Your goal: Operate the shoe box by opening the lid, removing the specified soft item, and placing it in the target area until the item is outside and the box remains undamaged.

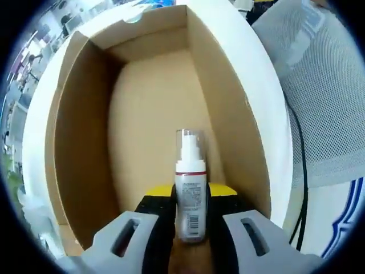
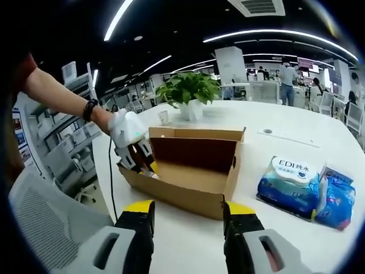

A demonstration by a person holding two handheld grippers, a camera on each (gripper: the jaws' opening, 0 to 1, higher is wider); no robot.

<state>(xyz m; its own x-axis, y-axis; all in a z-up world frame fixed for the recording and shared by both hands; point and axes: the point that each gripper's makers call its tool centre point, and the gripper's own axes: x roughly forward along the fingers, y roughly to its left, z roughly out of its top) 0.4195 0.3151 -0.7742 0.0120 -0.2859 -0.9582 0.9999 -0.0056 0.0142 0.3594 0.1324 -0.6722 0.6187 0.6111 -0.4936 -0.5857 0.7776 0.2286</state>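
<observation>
An open cardboard shoe box (image 1: 85, 142) lies below me in the left gripper view, its brown floor bare. My left gripper (image 1: 191, 208) is shut on a small spray bottle (image 1: 190, 171) with a clear cap, white nozzle and red band, held upright over the box's near end. In the right gripper view the same box (image 2: 194, 177) sits on the white table, its lid flap (image 2: 197, 135) standing up at the back. A gloved hand holds the left gripper (image 2: 137, 157) at the box's left end. My right gripper (image 2: 188, 214) is open in front of the box, holding nothing.
Two blue soft tissue packs (image 2: 302, 191) lie on the table (image 2: 285, 142) right of the box. A potted plant (image 2: 188, 91) stands behind it. A grey mesh chair (image 1: 325, 85) and a black cable (image 1: 299, 171) are beside the table edge. People sit far back right.
</observation>
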